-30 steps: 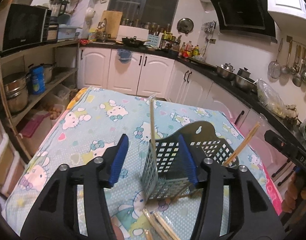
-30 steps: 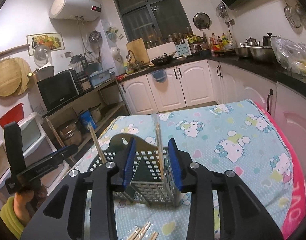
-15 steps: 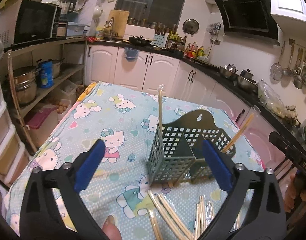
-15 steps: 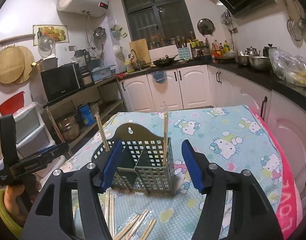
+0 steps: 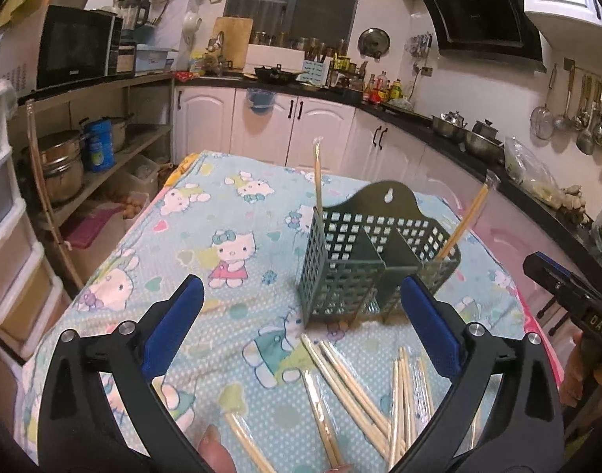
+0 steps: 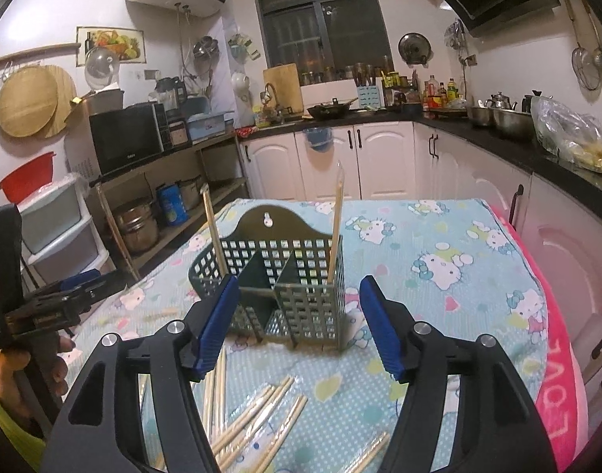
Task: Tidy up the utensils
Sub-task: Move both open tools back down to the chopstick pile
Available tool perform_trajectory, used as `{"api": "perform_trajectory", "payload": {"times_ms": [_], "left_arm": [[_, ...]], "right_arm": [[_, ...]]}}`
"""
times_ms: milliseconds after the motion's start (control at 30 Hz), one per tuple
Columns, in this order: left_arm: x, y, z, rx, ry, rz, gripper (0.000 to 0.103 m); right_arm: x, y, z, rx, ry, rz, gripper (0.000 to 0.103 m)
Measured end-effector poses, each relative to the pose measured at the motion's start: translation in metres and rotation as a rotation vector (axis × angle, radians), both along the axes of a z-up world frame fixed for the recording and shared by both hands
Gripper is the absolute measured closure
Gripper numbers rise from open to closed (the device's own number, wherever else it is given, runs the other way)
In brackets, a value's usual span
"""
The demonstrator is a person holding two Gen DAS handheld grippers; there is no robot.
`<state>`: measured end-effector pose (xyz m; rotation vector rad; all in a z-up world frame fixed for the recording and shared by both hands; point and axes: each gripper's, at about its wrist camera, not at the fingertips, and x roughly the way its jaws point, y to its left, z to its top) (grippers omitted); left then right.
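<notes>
A dark green perforated utensil caddy [image 5: 364, 272] stands on the Hello Kitty tablecloth [image 5: 230, 213]. One wrapped chopstick pair [image 5: 318, 181] stands upright in its left compartment, another [image 5: 464, 220] leans in the right one. Several wrapped chopstick pairs [image 5: 364, 398] lie loose in front. My left gripper [image 5: 301, 323] is open and empty, back from the caddy. My right gripper [image 6: 299, 323] is open and empty, just before the caddy [image 6: 285, 280]; loose chopsticks [image 6: 257, 410] lie under it.
The table's left edge drops to shelves with pots [image 5: 60, 165] and plastic drawers [image 5: 5, 244]. A pink cloth [image 6: 557, 354] covers the right edge. Kitchen counters and cabinets [image 5: 301, 126] stand behind.
Both grippers opened wide and drew back from the caddy, leaving one chopstick pair standing in each end compartment. The loose chopsticks in front came into view.
</notes>
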<state>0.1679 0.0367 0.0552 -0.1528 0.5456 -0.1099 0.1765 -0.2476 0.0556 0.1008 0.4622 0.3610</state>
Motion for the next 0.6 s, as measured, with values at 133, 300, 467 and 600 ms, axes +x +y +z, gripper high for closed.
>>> {"api": "perform_trajectory", "payload": {"times_ms": [133,300,467,600], "left_arm": [[-0.008,-0.002,-0.005,0.011,0.019,-0.003,0.011],[-0.016,-0.002,-0.013,0.03,0.036,-0.004,0.011],[-0.022,-0.001,-0.024,0.029,0.063,-0.006,0.011],[-0.025,0.0,-0.033,0.03,0.088,-0.007,0.011]], "right_arm": [[-0.006,0.003,-0.006,-0.017,0.017,0.008,0.041],[-0.013,0.007,-0.015,-0.037,0.04,0.02,0.041],[-0.018,0.012,-0.025,-0.052,0.065,0.029,0.041],[-0.022,0.016,-0.035,-0.065,0.09,0.036,0.041]]}}
